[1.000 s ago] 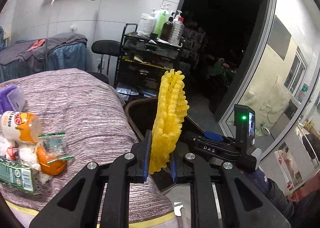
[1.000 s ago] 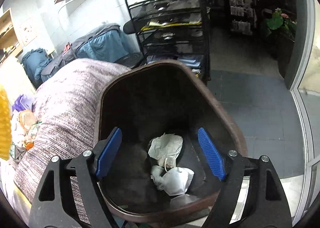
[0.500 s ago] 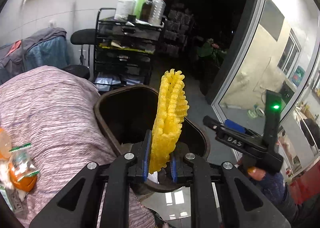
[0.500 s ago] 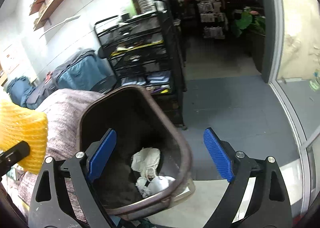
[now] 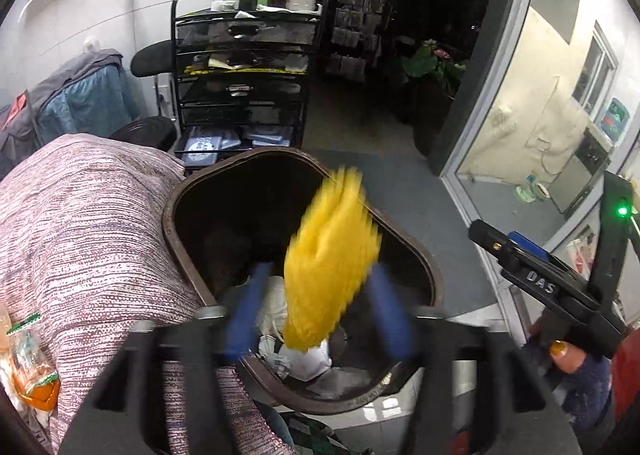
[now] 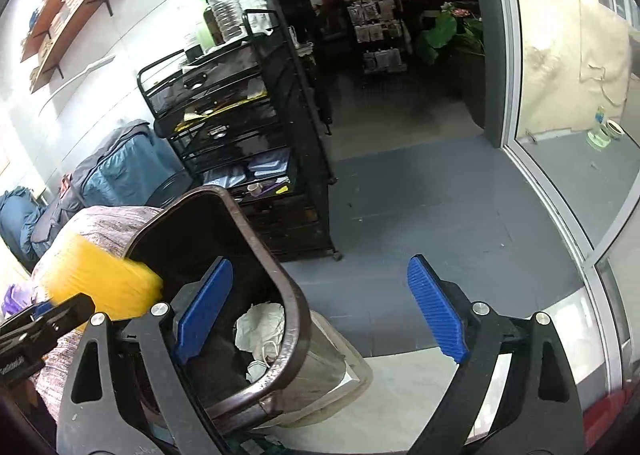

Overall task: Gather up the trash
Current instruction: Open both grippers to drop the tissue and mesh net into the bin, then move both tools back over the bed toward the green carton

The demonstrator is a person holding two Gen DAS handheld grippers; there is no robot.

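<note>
My left gripper (image 5: 316, 311) is open over the brown trash bin (image 5: 416, 251), its blue pads blurred and spread wide. The yellow foam net (image 5: 332, 267) is blurred between them, loose and tilting above the bin's mouth. White crumpled paper and a mask (image 5: 300, 355) lie in the bin. My right gripper (image 6: 320, 315) is open and empty, to the right of the bin (image 6: 296, 319); its left pad is over the rim. The yellow net (image 6: 100, 283) shows at the left of the right wrist view. More trash (image 5: 28, 367) lies on the striped cover at far left.
A black wire cart (image 5: 244, 79) with bottles on top stands behind the bin. The striped cloth-covered surface (image 5: 80, 235) is left of the bin. A glass door frame (image 6: 532, 159) is at the right, with grey floor (image 6: 420, 215) between.
My left gripper moved over the bin and opened, letting go of the yellow net, which now tips loose. My right gripper swung right, off the bin's centre.
</note>
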